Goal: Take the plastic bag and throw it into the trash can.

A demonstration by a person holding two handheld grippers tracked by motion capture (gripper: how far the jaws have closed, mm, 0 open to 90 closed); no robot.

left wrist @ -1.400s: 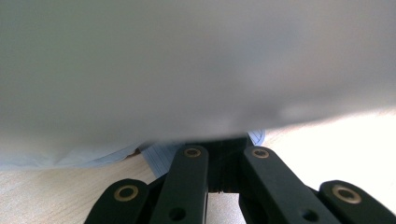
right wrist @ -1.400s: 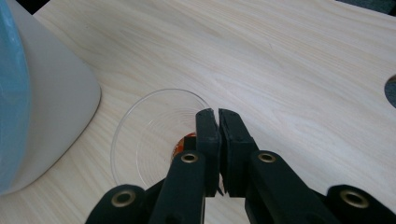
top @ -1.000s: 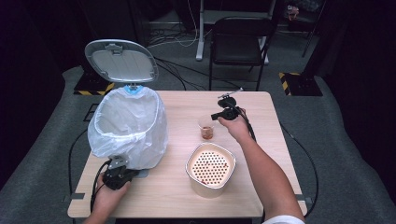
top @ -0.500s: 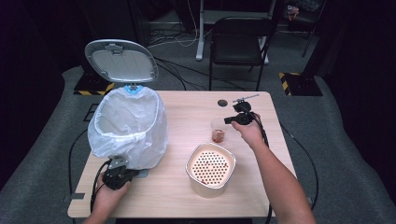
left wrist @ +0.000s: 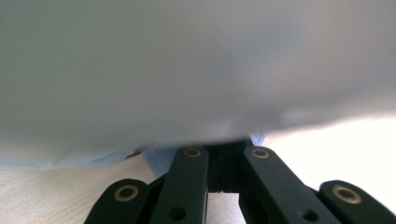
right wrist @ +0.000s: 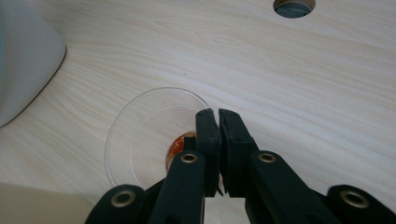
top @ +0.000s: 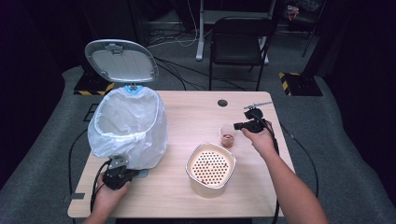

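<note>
The right claw (right wrist: 218, 116) is clenched on the rim of the clear plastic cup (right wrist: 144, 135); the left claw (top: 122, 169) is clenched at the foot of the white bag-lined bin (top: 128, 126).

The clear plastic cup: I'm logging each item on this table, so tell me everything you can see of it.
The clear plastic cup is small, see-through and ribbed with fine rings inside. It stands upright on the wooden table, beside the perforated beige basket. Something reddish-orange lies at its bottom. The right hand-held gripper has its jaws shut on the cup's rim wall, one jaw inside and one outside.
</note>
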